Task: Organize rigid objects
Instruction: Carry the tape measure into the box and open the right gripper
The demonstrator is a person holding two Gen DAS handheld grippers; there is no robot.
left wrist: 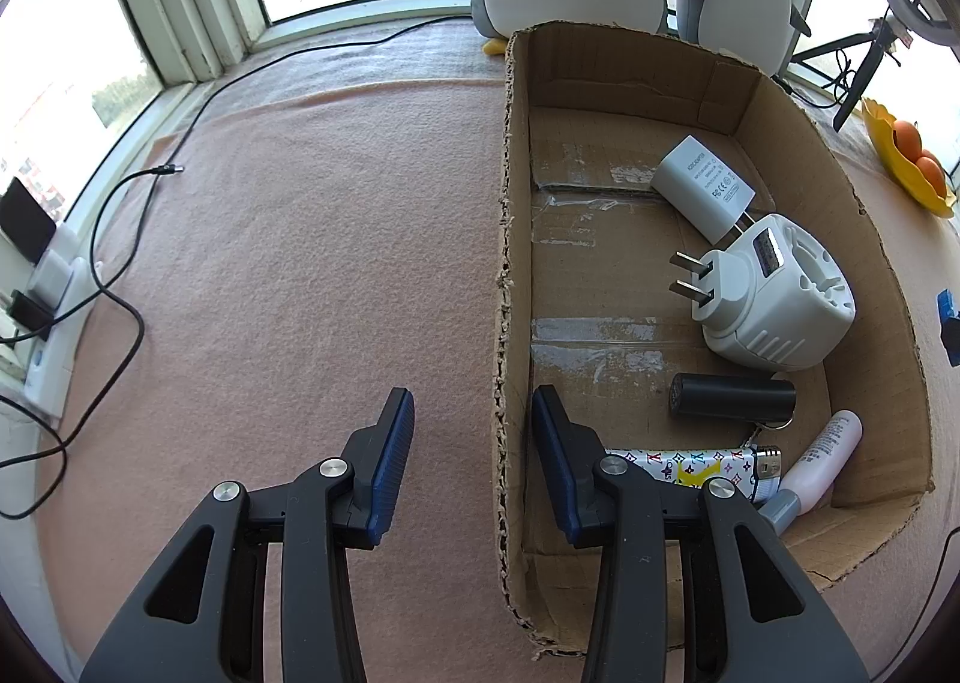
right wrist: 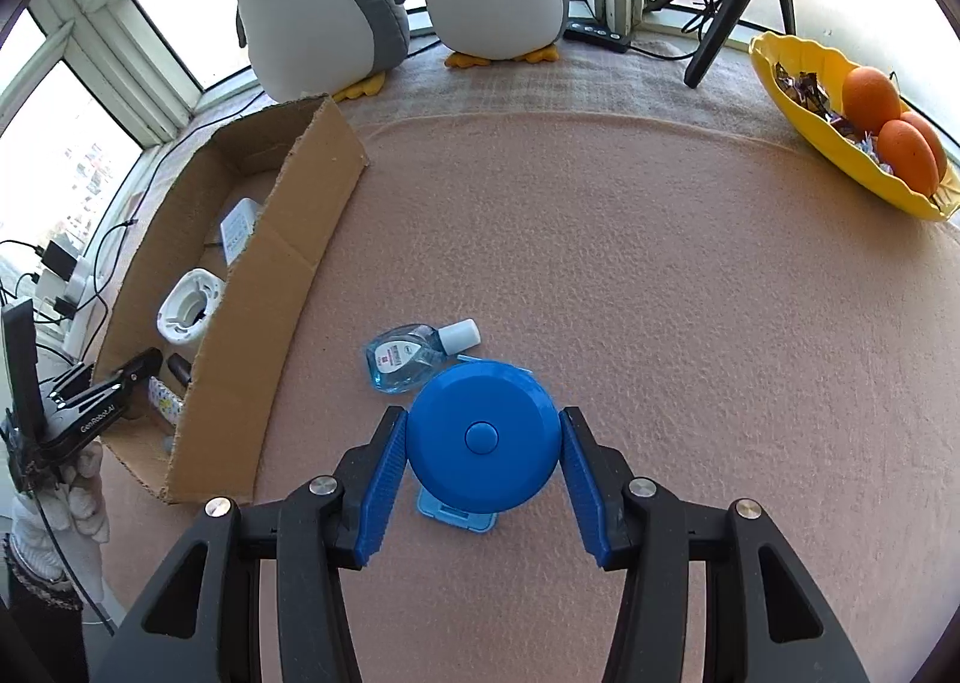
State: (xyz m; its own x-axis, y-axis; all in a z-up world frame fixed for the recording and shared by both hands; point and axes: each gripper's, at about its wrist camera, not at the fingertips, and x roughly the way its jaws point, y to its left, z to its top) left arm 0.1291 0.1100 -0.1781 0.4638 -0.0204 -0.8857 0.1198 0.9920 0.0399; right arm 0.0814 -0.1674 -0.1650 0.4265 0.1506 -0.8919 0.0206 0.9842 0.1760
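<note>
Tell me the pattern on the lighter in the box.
White with multicoloured monogram print, on the lighter; clearest in the left wrist view.

The right gripper (right wrist: 483, 464), black-armed with ribbed blue pads, points steeply downward, its two fingers closed from nine and three o'clock on the rim of a round blue plastic case (right wrist: 483, 434) with a centre button. The left gripper (left wrist: 472, 464), of the same build, also tilts steeply down, its jaws at their narrowest astride a brown cardboard box wall (left wrist: 503, 383). A white-gloved hand (right wrist: 81, 494) carries it at eight o'clock in the right wrist view.
</note>
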